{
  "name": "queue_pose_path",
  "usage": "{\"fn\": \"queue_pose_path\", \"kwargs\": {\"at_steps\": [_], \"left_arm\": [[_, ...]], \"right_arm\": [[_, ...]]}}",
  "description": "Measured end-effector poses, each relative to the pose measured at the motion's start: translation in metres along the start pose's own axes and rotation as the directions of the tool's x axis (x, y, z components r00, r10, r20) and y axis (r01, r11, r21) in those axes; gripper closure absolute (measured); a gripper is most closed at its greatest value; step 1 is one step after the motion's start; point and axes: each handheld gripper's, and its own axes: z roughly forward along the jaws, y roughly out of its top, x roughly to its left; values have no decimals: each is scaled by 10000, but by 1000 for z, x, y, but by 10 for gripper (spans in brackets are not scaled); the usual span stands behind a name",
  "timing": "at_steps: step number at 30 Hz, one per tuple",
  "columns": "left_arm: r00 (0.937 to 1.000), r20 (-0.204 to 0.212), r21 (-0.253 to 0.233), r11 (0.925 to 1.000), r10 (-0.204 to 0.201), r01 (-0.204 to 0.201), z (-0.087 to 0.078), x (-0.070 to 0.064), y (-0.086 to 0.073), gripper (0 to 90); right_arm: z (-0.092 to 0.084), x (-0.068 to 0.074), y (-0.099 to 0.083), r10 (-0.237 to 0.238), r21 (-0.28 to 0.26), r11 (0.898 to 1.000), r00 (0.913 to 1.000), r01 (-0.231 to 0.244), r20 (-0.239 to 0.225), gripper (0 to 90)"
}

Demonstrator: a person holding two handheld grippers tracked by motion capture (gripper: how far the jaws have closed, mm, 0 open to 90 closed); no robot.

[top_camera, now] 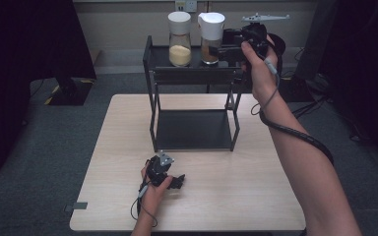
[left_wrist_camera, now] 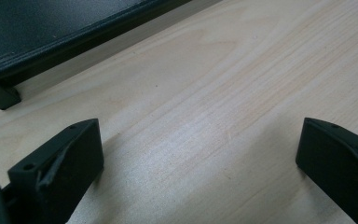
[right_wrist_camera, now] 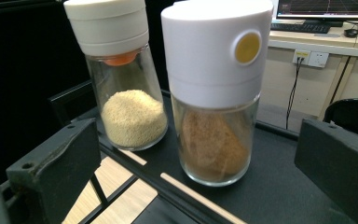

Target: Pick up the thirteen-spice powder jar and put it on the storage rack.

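Note:
A black two-tier rack (top_camera: 192, 74) stands at the far middle of the wooden table (top_camera: 256, 196). On its top shelf stand two glass jars with white lids: one with pale grains (top_camera: 179, 46) (right_wrist_camera: 130, 116) and one with brown powder (top_camera: 210, 45) (right_wrist_camera: 214, 140). My right gripper (top_camera: 224, 50) (right_wrist_camera: 198, 158) is held up at the shelf, open, its jaws wide on either side of the brown jar and not touching it. My left gripper (top_camera: 175, 183) (left_wrist_camera: 200, 154) rests low over the table's near left, open, with nothing between its jaws.
The rack's lower shelf (top_camera: 193, 129) (left_wrist_camera: 51, 28) is bare. A dark stand base (top_camera: 71, 91) sits on the carpet at the far left. Cables (top_camera: 310, 105) lie on the floor at the far right. A wall with a socket (top_camera: 187, 5) runs behind the rack.

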Motion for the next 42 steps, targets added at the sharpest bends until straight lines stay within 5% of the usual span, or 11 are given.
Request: {"fn": "queue_pose_path", "kwargs": {"at_steps": [42], "left_arm": [[10000, -15, 25, 10000, 34, -34, 0, 0, 0, 0]], "right_arm": [[-12, 15, -78, 213, -49, 9998, 9986, -216, -487, 0]]}}
